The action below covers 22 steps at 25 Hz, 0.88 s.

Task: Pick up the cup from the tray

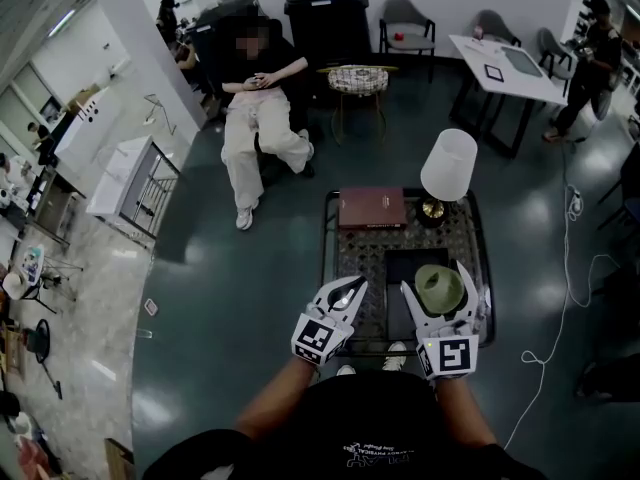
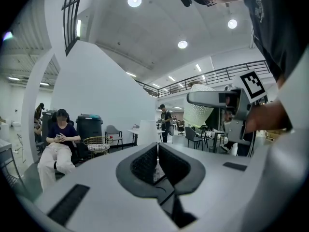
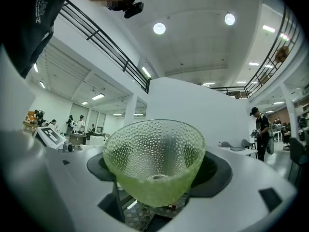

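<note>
Cup (image 1: 438, 288) stands upright, gripped between the right gripper's (image 1: 436, 279) wide-spread jaws over the tray (image 1: 400, 268); left gripper (image 1: 350, 288), at its 9 o'clock, is closed and empty.

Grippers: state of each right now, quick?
Left gripper: jaws closed, nothing between them.
Right gripper: jaws closed on the green glass cup.
</note>
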Each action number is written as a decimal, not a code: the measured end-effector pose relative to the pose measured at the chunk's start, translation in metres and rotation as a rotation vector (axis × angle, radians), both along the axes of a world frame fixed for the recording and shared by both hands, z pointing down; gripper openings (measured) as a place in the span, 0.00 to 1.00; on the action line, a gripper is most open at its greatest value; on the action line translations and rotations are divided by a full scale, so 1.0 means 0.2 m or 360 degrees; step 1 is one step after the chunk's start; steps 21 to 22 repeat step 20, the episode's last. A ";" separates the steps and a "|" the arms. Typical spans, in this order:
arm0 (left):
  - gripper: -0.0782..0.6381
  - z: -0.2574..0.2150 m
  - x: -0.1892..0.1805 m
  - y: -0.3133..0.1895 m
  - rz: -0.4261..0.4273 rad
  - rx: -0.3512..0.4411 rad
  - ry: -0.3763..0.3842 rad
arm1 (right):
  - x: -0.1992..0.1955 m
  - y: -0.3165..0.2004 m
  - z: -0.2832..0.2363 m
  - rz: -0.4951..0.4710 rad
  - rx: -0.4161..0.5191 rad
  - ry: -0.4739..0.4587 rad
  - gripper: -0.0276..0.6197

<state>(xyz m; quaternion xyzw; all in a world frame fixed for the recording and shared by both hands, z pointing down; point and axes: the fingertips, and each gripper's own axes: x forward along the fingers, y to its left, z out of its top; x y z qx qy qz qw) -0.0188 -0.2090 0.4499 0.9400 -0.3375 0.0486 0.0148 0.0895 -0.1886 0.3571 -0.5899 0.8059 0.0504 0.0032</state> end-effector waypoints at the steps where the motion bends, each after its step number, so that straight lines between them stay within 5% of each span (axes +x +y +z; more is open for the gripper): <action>1: 0.13 -0.01 0.00 0.00 -0.0002 0.0003 0.0001 | 0.00 0.00 0.00 -0.0002 -0.0002 -0.0001 0.66; 22: 0.13 -0.02 0.00 -0.03 -0.0025 0.0020 0.0003 | -0.01 -0.04 0.01 -0.0062 0.0011 -0.0015 0.66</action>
